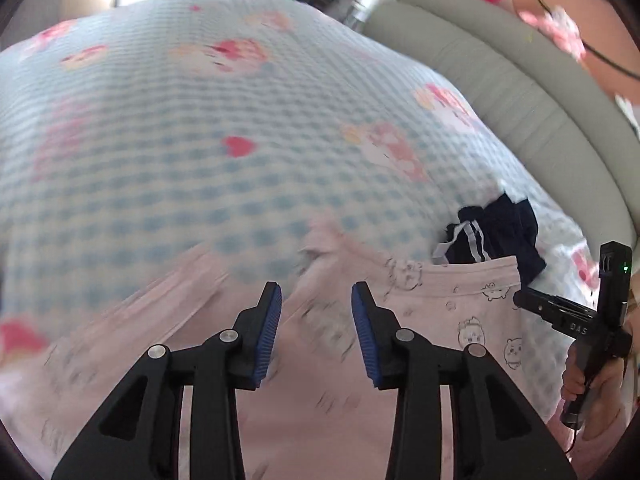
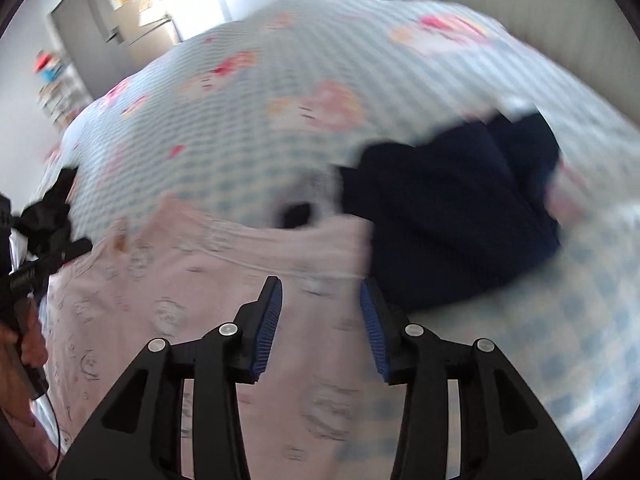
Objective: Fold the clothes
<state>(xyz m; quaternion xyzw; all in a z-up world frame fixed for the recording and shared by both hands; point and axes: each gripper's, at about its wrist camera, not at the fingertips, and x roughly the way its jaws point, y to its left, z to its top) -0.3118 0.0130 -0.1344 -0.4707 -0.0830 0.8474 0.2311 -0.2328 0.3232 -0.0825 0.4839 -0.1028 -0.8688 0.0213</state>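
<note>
Clearly, on the bed with the blue-checked cartoon quilt [image 1: 168, 152], our pale pink printed cotton garment [image 1: 460, 312] lies beside a dark navy bundle [image 2: 452, 216]. Left claw [image 1: 316, 320] and right claw [image 2: 320, 320] hover wide, empty; a blurred approach could pinch quilt or navy cloth.

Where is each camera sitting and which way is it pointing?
Left wrist: sits on the left gripper, facing forward and down over the pink garment on the checked bedspread; its open blue-padded fingers show, plus the person's other hand at right.
Right wrist: sits on the right gripper, facing the pink garment's edge and the navy garment; open fingers show.
Shared: both garments, bedspread.
</note>
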